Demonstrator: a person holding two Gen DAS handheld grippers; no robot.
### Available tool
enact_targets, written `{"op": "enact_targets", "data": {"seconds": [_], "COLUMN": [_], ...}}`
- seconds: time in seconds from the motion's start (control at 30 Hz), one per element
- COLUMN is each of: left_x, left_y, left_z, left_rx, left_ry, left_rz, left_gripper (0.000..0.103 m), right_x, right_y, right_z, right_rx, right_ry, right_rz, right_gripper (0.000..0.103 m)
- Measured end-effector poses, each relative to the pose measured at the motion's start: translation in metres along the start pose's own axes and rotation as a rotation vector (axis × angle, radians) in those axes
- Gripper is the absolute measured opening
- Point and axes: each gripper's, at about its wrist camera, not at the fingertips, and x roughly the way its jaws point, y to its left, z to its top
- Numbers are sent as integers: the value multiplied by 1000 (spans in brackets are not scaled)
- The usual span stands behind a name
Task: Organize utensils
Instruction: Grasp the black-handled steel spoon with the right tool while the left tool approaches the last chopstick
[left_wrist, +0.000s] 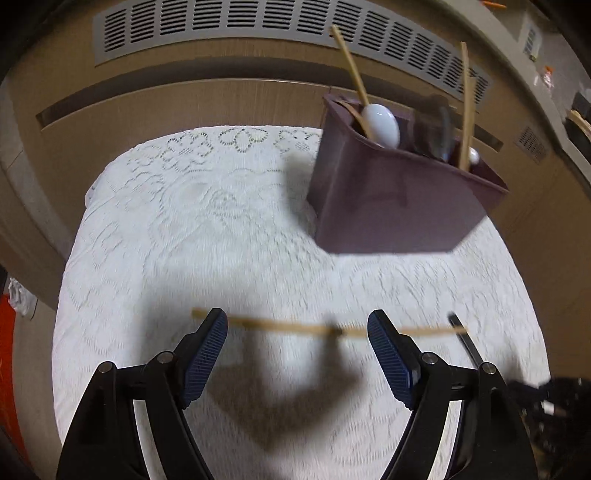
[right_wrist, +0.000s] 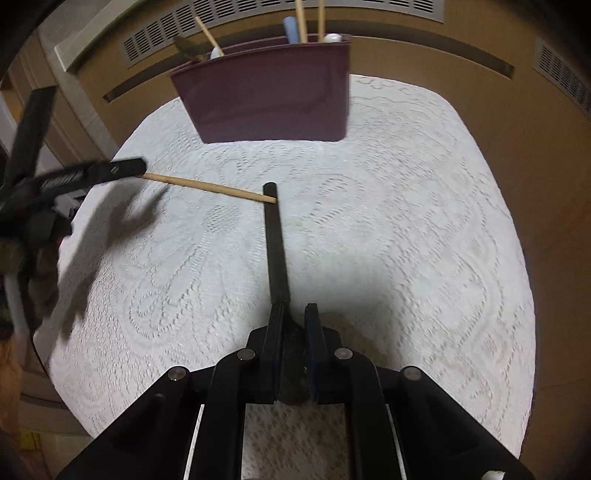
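While the right gripper (right_wrist: 293, 314) at lower centre is clamped on a flat black utensil (right_wrist: 275, 240) whose handle runs up the frame, a wooden stick (right_wrist: 207, 186) lies on the white lace cloth (right_wrist: 406, 221), its tip touching that handle. Left gripper (left_wrist: 297, 325) stands wide apart and empty above the stick (left_wrist: 291, 326). Toward the top, a purple holder (right_wrist: 266, 99) stands on the cloth with spoons and sticks upright

Dim indoor light falls from above; soft gripper-shaped shadows lie on the white lace cloth (left_wrist: 184, 229) just ahead of the fingers. Motion blur smears both views; fisheye edges bend and darken.
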Motion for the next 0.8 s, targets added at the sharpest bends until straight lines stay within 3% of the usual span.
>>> {"op": "enact_targets", "data": {"seconds": [0.17, 0.27, 0.37, 0.5, 0.63, 0.7, 0.8], "left_x": [30, 38, 33, 19, 5, -2, -21], "left_y": [12, 24, 19, 0, -12, -22, -47], "left_z": [20, 21, 15, -9, -33, -42, -52], "left_rx": [-56, -143, -132, -48, -1, 56, 206], "left_ry": [77, 99, 129, 180, 211, 225, 176], "left_rz": [-46, -62, -62, -47, -115, -147, -153], "left_gripper": [78, 78, 79, 79, 79, 79, 79], "right_x": [-10, -19, -26, -32, -32, -35, -43], "right_y": [-5, -5, -8, -18, -21, -21, -18], "right_z": [-8, -15, -19, -23, -23, -23, -25], "right_rx": [13, 7, 5, 35, 65, 72, 54], "right_ry": [-10, -16, -35, -44, -44, -45, -67], "right_rz": [20, 22, 16, 11, 10, 26, 21], "right_gripper": [13, 23, 33, 37, 40, 40, 45]}}
